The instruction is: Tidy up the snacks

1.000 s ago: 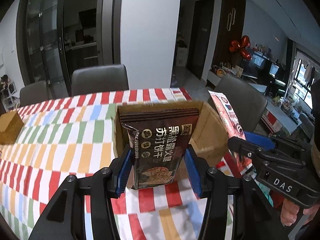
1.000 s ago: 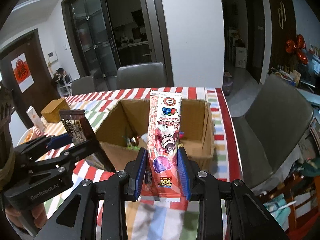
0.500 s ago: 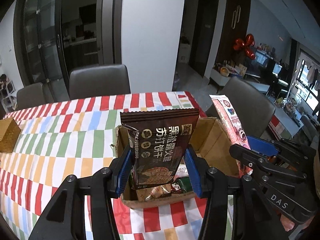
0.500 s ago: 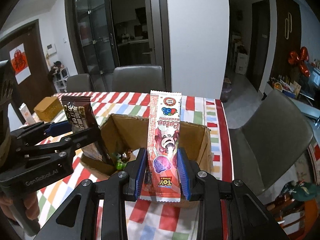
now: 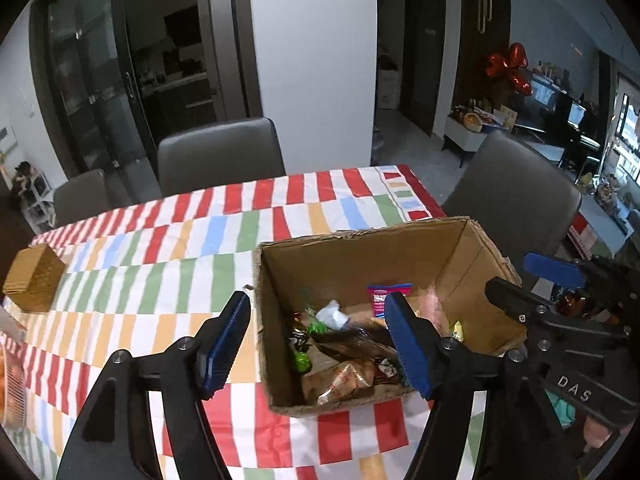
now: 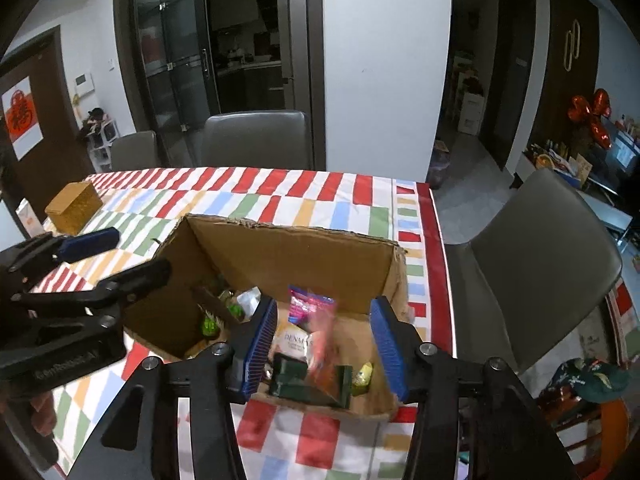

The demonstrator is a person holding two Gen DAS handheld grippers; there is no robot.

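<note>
Right wrist view: both grippers, left (image 5: 318,344) and right (image 6: 324,348), hang over the box (image 6: 280,252) on the table (image 6: 320,192), fingers opening and empty; a blurred pink packet (image 6: 320,344) drops between the right fingers, snacks (image 5: 344,356) directly below.

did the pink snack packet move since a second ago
Yes. The pink packet has left the right gripper, whose jaws are opening, and dropped into the cardboard box.

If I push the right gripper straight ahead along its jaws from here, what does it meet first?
Most likely the loose snacks in the cardboard box. The right gripper points down into it, jaws opening, nothing gripped; a blurred pink packet lies between them, above a dark green pack. Depth is unclear.
</note>
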